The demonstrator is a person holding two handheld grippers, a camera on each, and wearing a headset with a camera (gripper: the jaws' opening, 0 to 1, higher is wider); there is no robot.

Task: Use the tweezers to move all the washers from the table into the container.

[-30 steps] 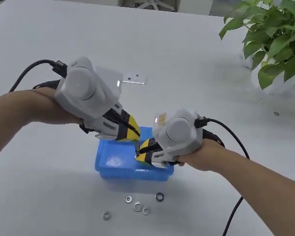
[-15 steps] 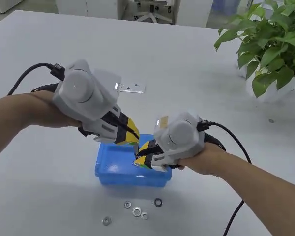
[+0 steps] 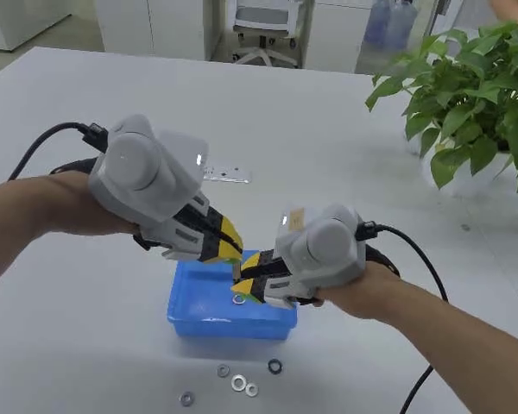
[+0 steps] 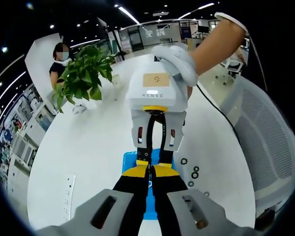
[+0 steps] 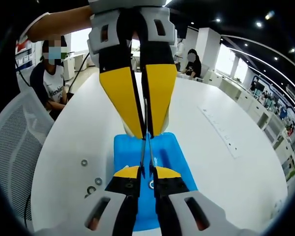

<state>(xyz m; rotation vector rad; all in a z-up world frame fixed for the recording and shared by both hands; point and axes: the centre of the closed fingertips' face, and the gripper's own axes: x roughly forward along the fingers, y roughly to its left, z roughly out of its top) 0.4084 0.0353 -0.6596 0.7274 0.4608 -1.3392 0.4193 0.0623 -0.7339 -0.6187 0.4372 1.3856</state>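
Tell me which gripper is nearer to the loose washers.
Right. The right gripper is over the middle of the container, nearer the washers; the left gripper is over its far edge.

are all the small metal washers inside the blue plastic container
No, several small metal washers lie on the white table in front of the blue plastic container.

The white table [image 3: 328, 129] carries a blue rectangular plastic container [image 3: 229, 324], small metal washers [image 3: 239, 382] just beside it, and a leafy green potted plant [image 3: 466, 112].
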